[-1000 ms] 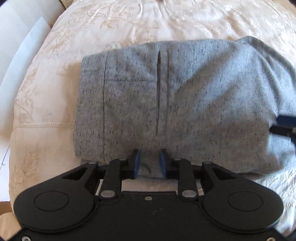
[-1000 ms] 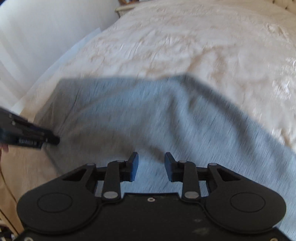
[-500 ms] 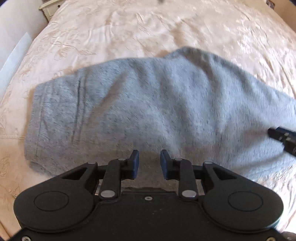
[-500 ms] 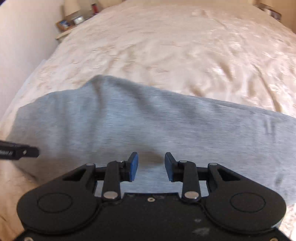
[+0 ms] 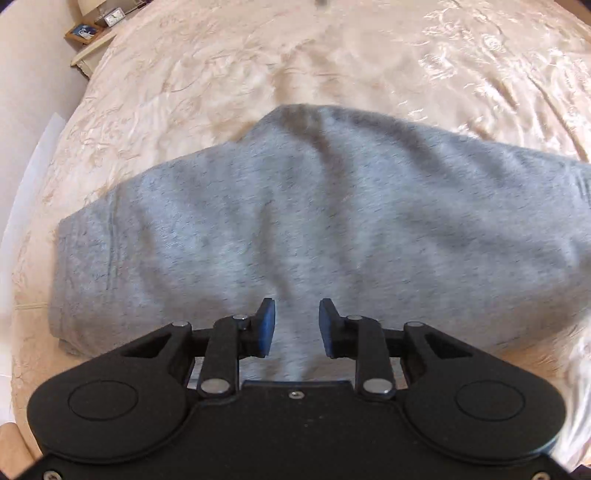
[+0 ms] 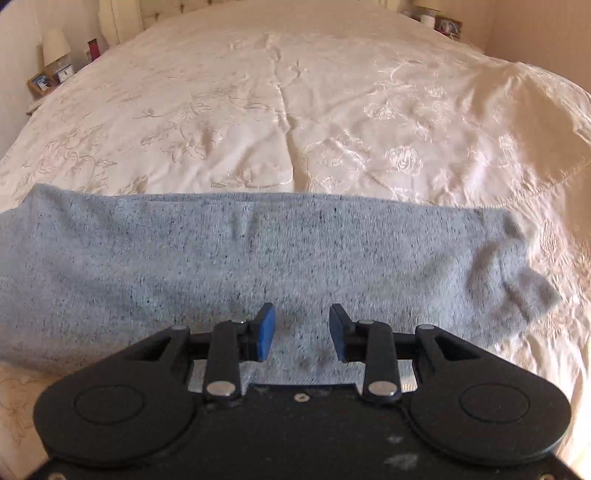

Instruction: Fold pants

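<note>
The grey speckled pants (image 5: 295, 229) lie folded into a wide band on the cream bedspread. In the left wrist view my left gripper (image 5: 293, 326) is over their near edge; its blue pads stand apart with a ridge of grey cloth running between them, and a grip cannot be confirmed. In the right wrist view the pants (image 6: 258, 266) stretch across the frame, with a loose rumpled end at the right (image 6: 517, 280). My right gripper (image 6: 302, 330) is over the near edge, pads apart and holding nothing.
The embroidered cream bedspread (image 6: 295, 110) spreads far beyond the pants. A nightstand with a lamp and frames (image 6: 48, 70) stands at the far left, another with small items (image 6: 439, 22) at the far right. A wall (image 5: 22, 92) runs along the bed's left side.
Both grippers have drawn back and swung to face up the bed. The pants' upper layer has come over, hiding the pocket and seam side. Neither gripper shows in the other's view now.
</note>
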Available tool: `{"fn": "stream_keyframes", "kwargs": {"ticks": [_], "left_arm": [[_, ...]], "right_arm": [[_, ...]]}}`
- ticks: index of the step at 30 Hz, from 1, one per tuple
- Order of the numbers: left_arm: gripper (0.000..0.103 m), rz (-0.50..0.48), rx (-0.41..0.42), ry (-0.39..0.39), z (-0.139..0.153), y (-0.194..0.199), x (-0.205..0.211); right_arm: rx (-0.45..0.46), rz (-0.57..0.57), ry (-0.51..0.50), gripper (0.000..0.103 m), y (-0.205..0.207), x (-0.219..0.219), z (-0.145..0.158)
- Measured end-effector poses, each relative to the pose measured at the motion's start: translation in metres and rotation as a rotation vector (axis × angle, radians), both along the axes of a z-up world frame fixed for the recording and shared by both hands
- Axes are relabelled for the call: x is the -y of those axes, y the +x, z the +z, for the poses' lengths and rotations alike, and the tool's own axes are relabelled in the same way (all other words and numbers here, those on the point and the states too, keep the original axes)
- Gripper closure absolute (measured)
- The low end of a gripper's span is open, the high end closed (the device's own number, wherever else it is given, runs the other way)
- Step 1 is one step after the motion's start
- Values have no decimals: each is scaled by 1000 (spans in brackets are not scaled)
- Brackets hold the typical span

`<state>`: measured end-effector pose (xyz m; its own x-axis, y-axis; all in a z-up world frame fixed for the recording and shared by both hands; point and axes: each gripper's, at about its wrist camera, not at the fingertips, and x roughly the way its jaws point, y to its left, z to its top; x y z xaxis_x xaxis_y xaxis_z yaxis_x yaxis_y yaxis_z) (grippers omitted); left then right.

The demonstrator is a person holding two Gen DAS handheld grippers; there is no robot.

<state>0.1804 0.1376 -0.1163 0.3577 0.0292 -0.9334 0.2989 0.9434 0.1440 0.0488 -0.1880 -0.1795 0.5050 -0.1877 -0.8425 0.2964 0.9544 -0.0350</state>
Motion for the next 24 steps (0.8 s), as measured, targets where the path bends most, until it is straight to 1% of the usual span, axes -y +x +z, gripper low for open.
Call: {"fn": "stream_keyframes", "kwargs": {"ticks": [2,4,5,6,8,9,11,13,15,16,17,20,23,24], "left_arm": [[67,-15,-17,-30,-1,-1,31],[67,-35,-28,-46,-2,1,61],[67,-46,-33,-54,-3,2,75],[67,-55,-36,-61,-4,2,87],[67,-74,-48,-82,-7,8,117],[67,-86,-50,-91,-9,9,130],[67,-125,-44,-102,-12,10,156],[66,-168,-23,-85,-21,14,179],[65,-192,-11,-38,-38,29,200],[63,-193,-16,-16,-45,36,206],[63,-189,-20,3,-53,44,210],[63,-144,-13,-13,-56,64,213],[64,-51,-32,-25,-48,80,212],[67,-20,-16,-35,-41,80,212]], "right_arm": [[-32,43,-9,69,16,16,-11],[-89,75,-60,72,41,41,-28],[-97,83,-83,74,45,53,-33],[-83,78,-104,73,50,68,-37],[-61,18,-144,70,58,98,-36],[-55,-10,-149,70,60,113,-35],[-53,-48,-127,70,60,138,-33],[-63,-71,-106,70,51,155,-33],[-75,-57,-94,70,34,162,-33],[-78,-43,-93,71,27,164,-33],[-75,-23,-93,72,16,163,-33],[-78,3,-89,71,-6,163,-31],[-70,-36,-55,70,-22,169,-24],[-61,-54,-36,70,-25,171,-21]]}}
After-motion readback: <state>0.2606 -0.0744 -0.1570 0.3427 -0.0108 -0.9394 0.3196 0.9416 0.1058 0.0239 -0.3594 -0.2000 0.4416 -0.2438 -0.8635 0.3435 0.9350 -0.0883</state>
